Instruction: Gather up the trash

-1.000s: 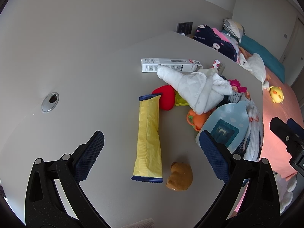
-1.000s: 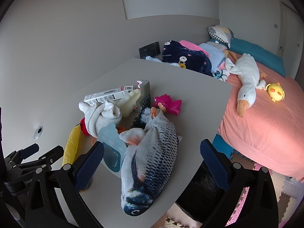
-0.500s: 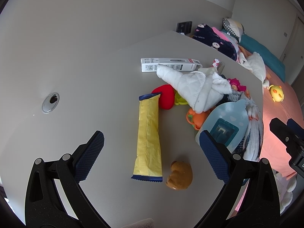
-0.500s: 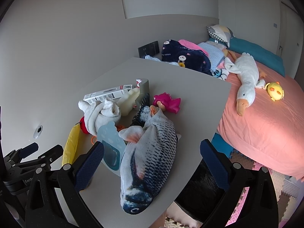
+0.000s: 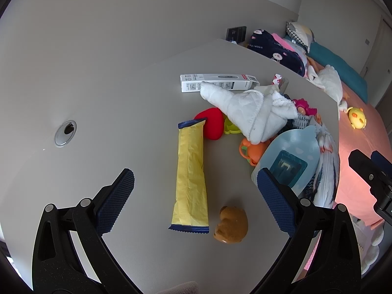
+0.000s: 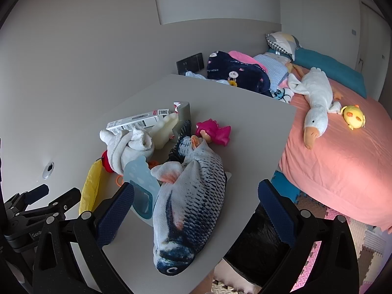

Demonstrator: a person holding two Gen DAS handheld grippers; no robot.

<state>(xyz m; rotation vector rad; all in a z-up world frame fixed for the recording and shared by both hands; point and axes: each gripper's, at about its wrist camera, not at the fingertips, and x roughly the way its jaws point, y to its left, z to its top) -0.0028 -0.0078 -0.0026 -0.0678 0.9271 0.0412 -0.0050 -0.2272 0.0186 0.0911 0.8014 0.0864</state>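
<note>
Left gripper [image 5: 193,191]: jaws wide apart, nothing between the pads, held above the table [image 5: 117,112]. Pad tips sit at approx. 8 and 4 o'clock in the left wrist view. Directly ahead, between the two fingers, lies the yellow wrapper [image 5: 191,174], flat on the table, long axis running 12–6 o'clock, blue crimped ends. No contact w/ either pad.

Adjacent items, left wrist view:
- Brown plush toy [image 5: 231,225]: just beside the wrapper's near end, at its 3 o'clock.
- Red heart [image 5: 213,126]: touching the wrapper's far end, at 1 o'clock.
- White towel [image 5: 252,107]: beyond the heart, overlapping the white carton [image 5: 218,82] at 12 o'clock.
- Orange toy [image 5: 252,150] and light-blue pouch [image 5: 291,156]: at 3 o'clock, pouch partly behind the right-hand pad.
- Cable grommet [image 5: 65,132]: at 10 o'clock, well apart from the wrapper.

Right gripper [image 6: 196,208]: jaws wide apart, empty, held over the table's near edge. Fish plush [image 6: 191,201] lies between its fingers, head toward 6 o'clock. Pink toy [image 6: 215,132] just beyond the fish tail at 12 o'clock. Wrapper visible at 9 o'clock, next to the left gripper body. Bed [image 6: 343,166] at 2–3 o'clock carries a goose plush [image 6: 316,107] and a yellow chick [image 6: 354,116].
</note>
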